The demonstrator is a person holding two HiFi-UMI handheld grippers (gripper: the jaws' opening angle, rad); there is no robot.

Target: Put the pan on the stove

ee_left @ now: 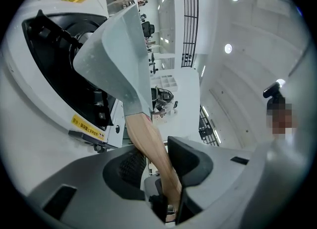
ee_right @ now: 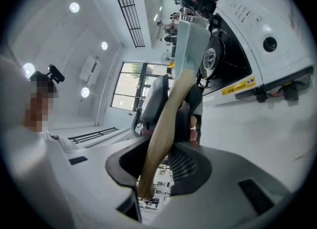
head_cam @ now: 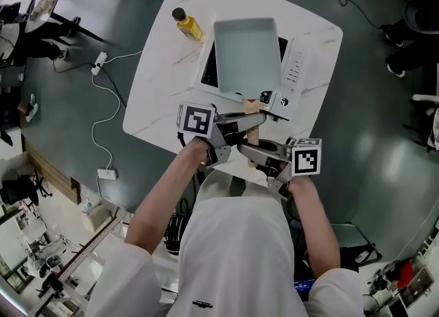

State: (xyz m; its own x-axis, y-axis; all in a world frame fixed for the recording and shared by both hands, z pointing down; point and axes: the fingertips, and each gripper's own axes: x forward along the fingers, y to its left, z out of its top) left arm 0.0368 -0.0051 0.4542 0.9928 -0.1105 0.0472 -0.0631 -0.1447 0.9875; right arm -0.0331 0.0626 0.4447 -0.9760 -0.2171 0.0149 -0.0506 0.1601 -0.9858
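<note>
A square pale grey-blue pan [head_cam: 247, 55] lies over the black top of the white stove [head_cam: 293, 68] on the marble table [head_cam: 161, 96]. Its wooden handle [head_cam: 252, 125] points toward me. My left gripper [head_cam: 236, 129] is shut on the handle from the left, and my right gripper [head_cam: 259, 151] is shut on its end from the right. In the left gripper view the handle [ee_left: 148, 143] runs between the pads up to the pan [ee_left: 116, 59], with the stove [ee_left: 54, 69] beneath. The right gripper view shows the handle [ee_right: 166, 119], the pan [ee_right: 190, 44] and the stove [ee_right: 247, 29]. I cannot tell whether the pan touches the stove.
A yellow oil bottle [head_cam: 186, 25] stands on the table left of the stove. The stove's control panel [head_cam: 295, 72] lies to the right of the pan. A white cable and a power strip [head_cam: 100, 60] lie on the floor at the left.
</note>
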